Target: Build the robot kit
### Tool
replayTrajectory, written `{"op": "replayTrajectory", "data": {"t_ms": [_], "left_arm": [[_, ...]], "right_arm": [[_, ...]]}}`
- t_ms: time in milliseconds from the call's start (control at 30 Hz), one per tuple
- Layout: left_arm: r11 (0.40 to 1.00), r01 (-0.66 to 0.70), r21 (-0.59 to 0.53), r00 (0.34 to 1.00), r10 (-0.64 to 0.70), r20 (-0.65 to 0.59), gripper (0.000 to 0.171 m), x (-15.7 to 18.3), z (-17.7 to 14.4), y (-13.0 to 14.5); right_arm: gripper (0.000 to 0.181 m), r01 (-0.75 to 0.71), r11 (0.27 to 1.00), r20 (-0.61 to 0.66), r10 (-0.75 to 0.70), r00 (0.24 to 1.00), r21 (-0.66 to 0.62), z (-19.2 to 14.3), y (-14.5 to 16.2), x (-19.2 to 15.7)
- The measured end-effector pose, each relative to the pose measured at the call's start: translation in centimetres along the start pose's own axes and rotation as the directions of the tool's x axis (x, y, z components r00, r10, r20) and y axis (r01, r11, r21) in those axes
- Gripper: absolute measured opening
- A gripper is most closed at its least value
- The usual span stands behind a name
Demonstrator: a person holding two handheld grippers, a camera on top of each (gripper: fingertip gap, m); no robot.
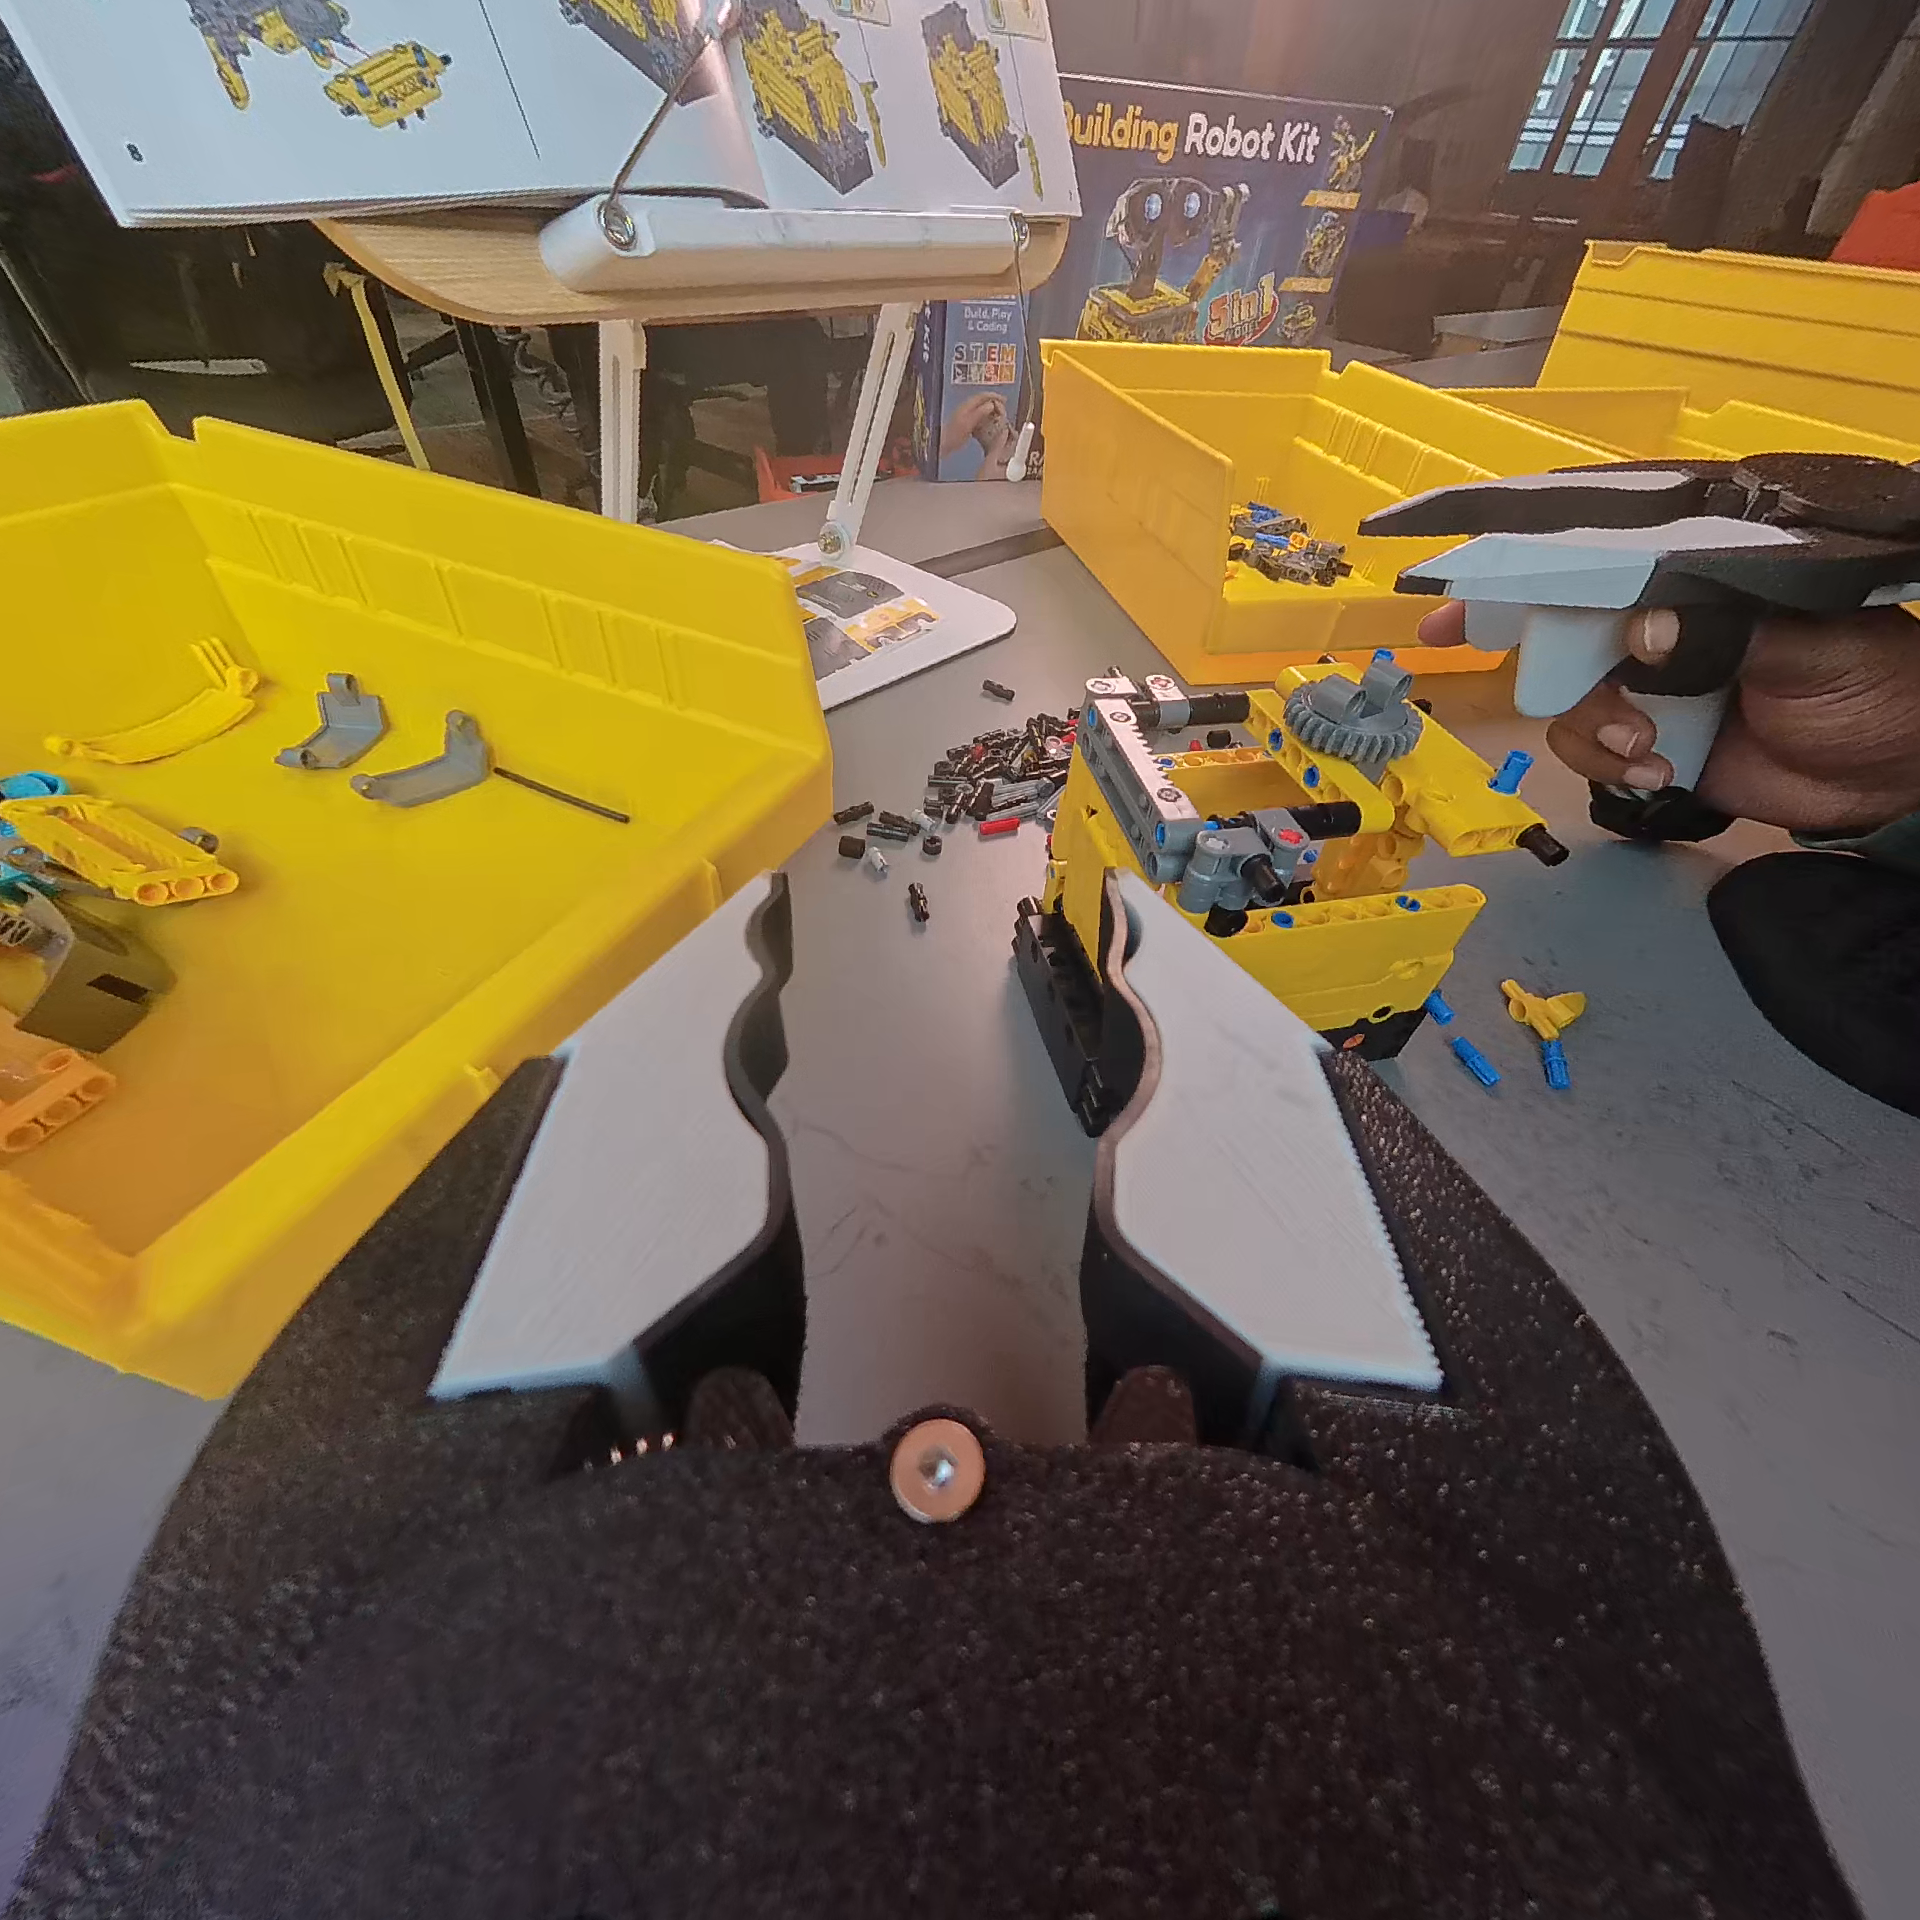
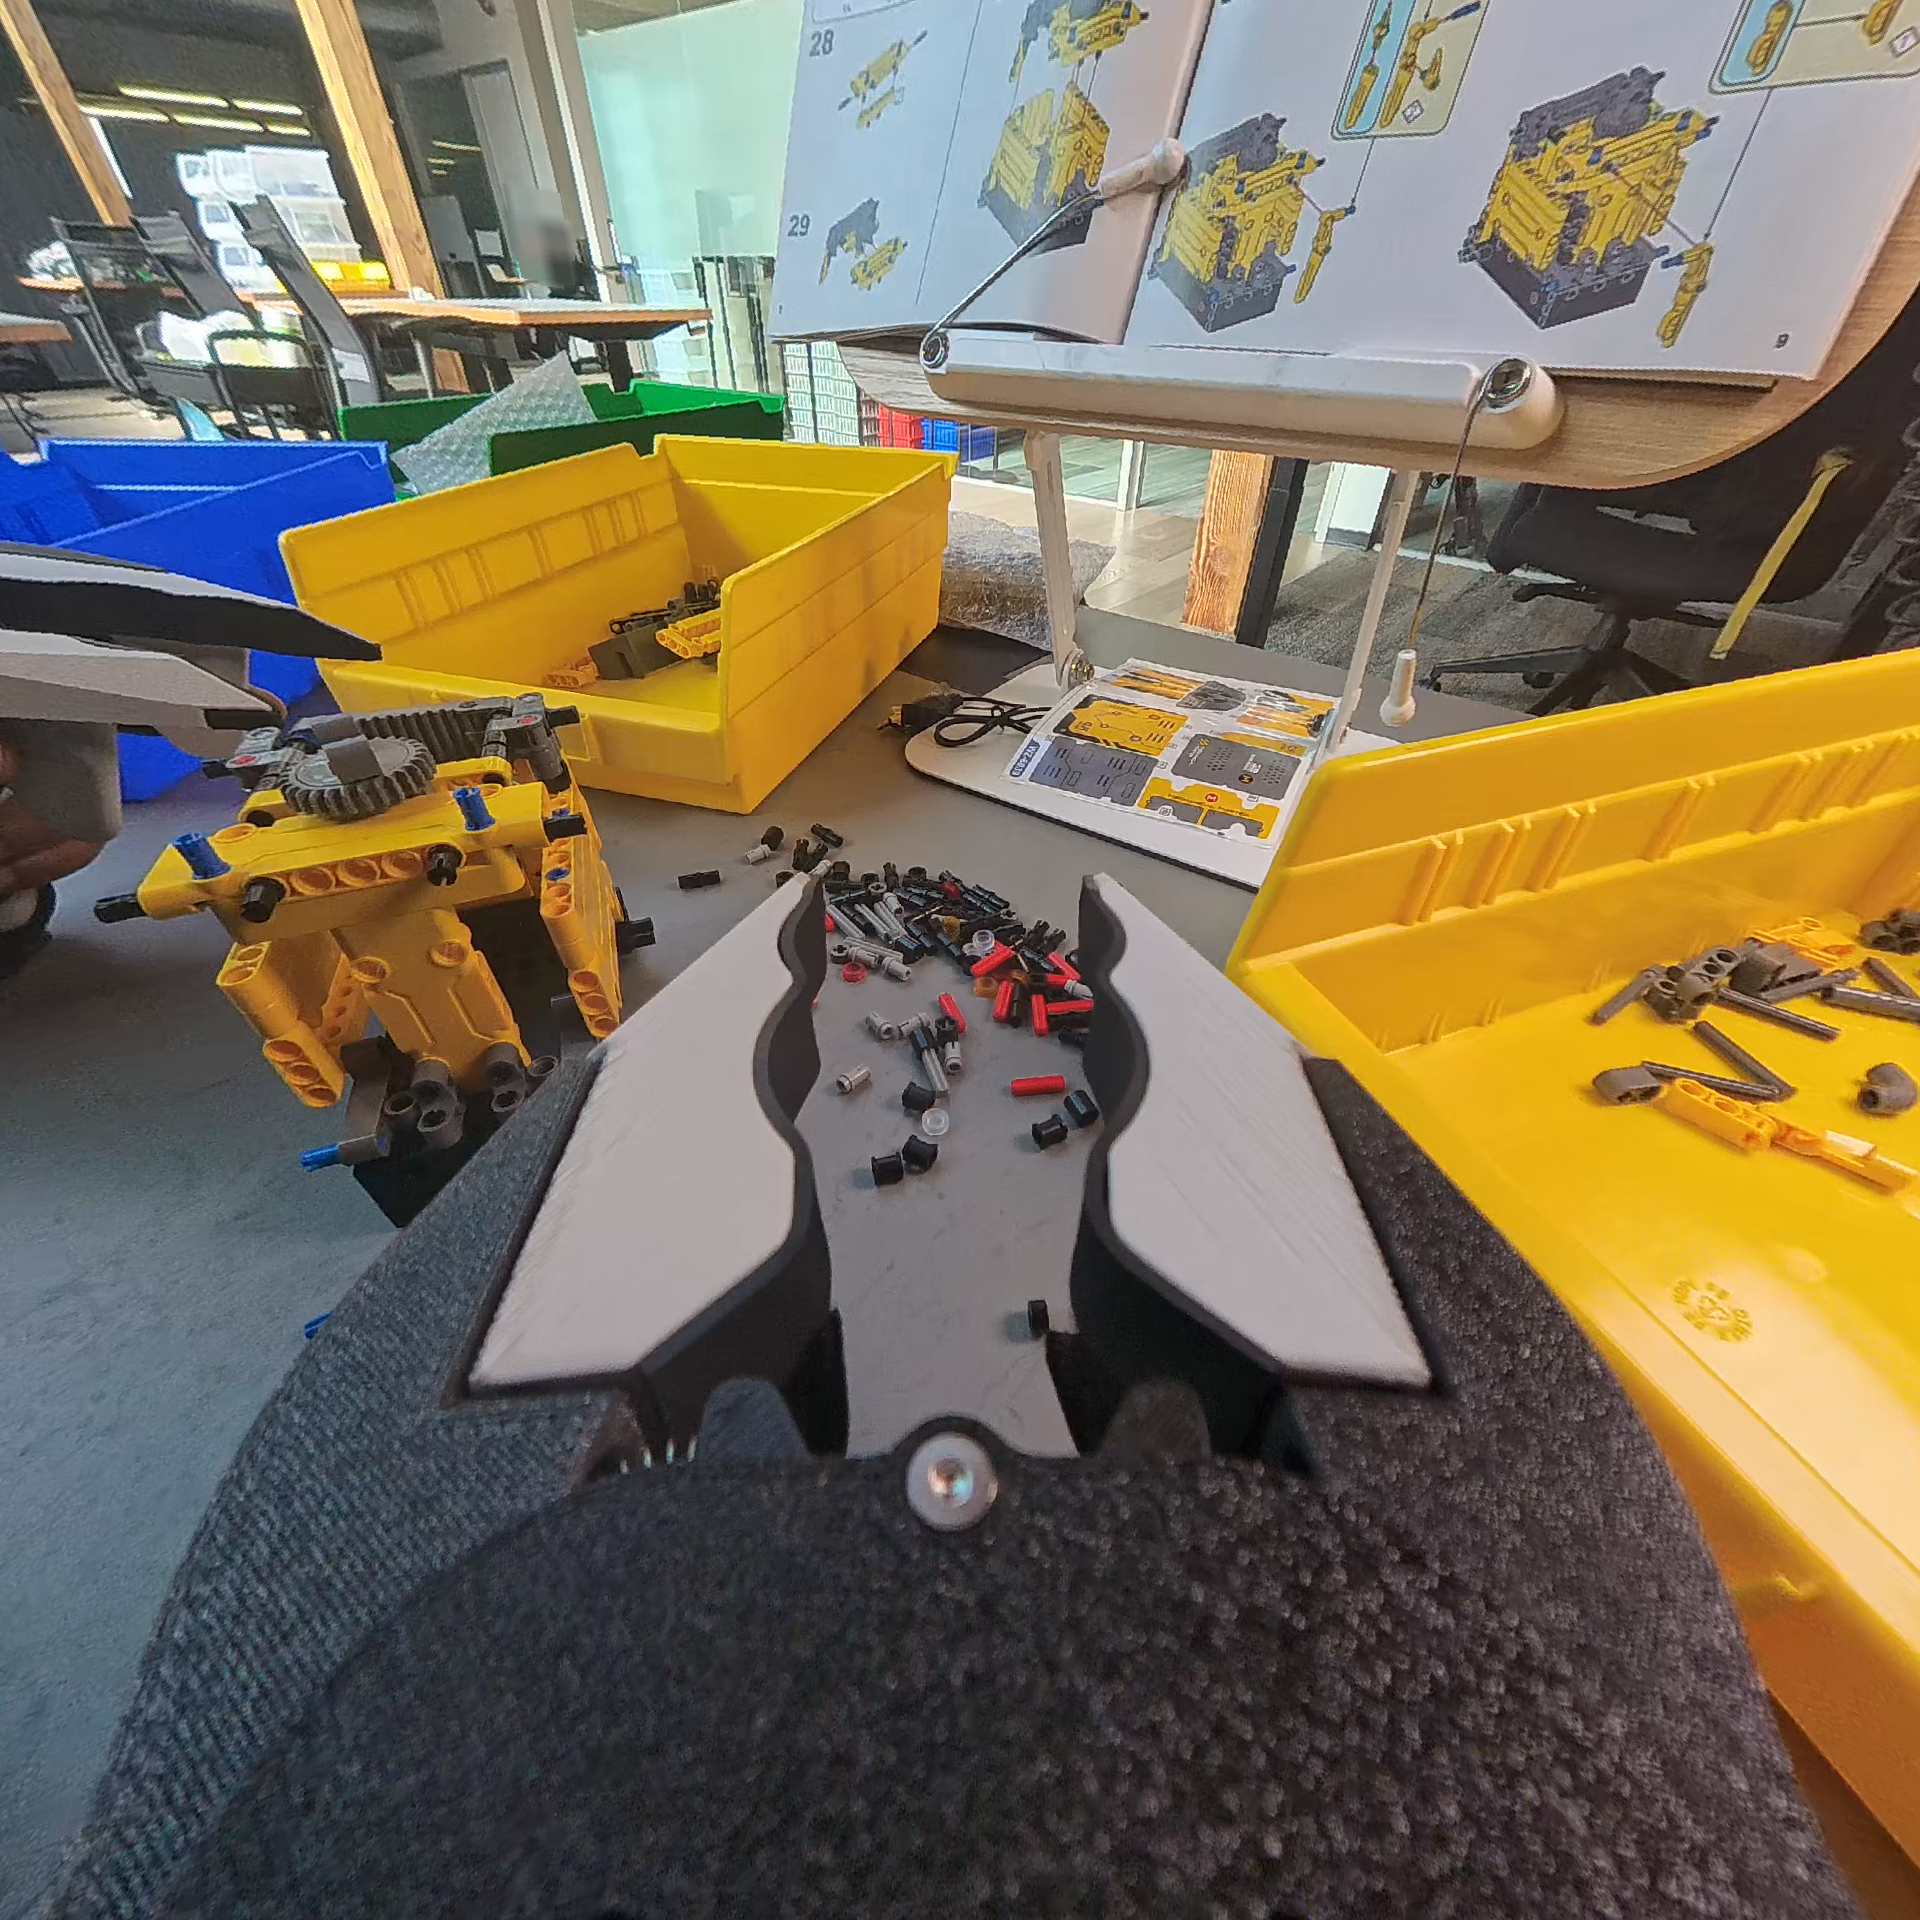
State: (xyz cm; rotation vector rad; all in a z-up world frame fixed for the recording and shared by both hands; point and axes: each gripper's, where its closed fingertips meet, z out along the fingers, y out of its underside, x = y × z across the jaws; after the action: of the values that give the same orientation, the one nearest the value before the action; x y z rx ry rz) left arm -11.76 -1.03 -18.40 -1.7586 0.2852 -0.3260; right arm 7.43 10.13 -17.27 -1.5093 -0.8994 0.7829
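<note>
Yellow brick model point(image 1: 1268, 862) stands on the grey table point(image 1: 1662, 1299), just right of my left gripper point(image 1: 940, 904); that gripper's right finger point(image 1: 1226, 1091) overlaps the model's black base in view, contact unclear. Left gripper spread wide, nothing between its fingers. Big yellow bin point(image 1: 416, 935) at near left, holding grey brackets, a black rod and yellow beams. A second yellow bin point(image 1: 1174, 520) sits far right, small parts inside. Instruction booklet point(image 1: 582, 94) propped on a stand at the far side. My right gripper point(image 2: 945, 894) also gapes wide and empty, hovering over the pile of small black, red and grey pins point(image 2: 956, 966) beside the model. Grey gear point(image 1: 1351, 727) tops the model. A few blue pins point(image 1: 1475, 1060) lie loose to its right.
</note>
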Motion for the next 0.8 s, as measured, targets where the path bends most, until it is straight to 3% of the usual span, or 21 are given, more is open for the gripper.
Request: {"op": "replayTrajectory", "data": {"t_ms": [267, 333, 433, 533, 600, 700, 800], "left_arm": [[1.000, 0.003, 0.000, 1.000, -0.003, 0.004, 0.058, -0.1, 0.0, 0.0], [1.000, 0.014, -0.002, 1.000, -0.014, 0.009, 0.058, -0.3, 0.0, 0.1], [0.999, 0.042, 0.006, 0.999, -0.042, 0.008, 0.057, -0.7, -0.1, 0.0], [0.998, 0.062, 0.022, 0.998, -0.062, 0.002, 0.057, -0.8, -0.3, -0.2], [0.997, 0.071, 0.022, 0.997, -0.071, -0.003, 0.056, -0.8, -0.3, -0.2], [0.997, 0.071, 0.016, 0.997, -0.071, -0.007, 0.055, -0.7, -0.3, -0.2], [0.998, 0.067, 0.015, 0.998, -0.067, -0.002, 0.055, -0.7, -0.3, -0.1]], "right_arm": [[0.047, 0.001, 1.000, -0.001, -0.001, 1.000, -0.002, 0.0, -0.2, 0.0], [0.046, -0.005, 1.000, -0.030, 0.005, 1.000, 0.011, -0.7, -2.1, 0.6], [0.034, 0.028, 1.000, -0.059, -0.027, 0.998, 0.012, -3.1, -7.8, 2.3], [0.033, 0.098, 0.995, -0.106, -0.100, 0.989, -0.022, -5.3, -13.2, 6.4], [0.033, 0.165, 0.977, -0.152, -0.185, 0.971, -0.135, -5.6, -14.4, 11.1], [0.032, 0.219, 0.893, -0.150, -0.297, 0.943, -0.392, -4.7, -12.2, 18.8], [0.025, 0.231, 0.727, -0.046, -0.339, 0.940, -0.647, -3.4, -7.2, 25.0]]}}
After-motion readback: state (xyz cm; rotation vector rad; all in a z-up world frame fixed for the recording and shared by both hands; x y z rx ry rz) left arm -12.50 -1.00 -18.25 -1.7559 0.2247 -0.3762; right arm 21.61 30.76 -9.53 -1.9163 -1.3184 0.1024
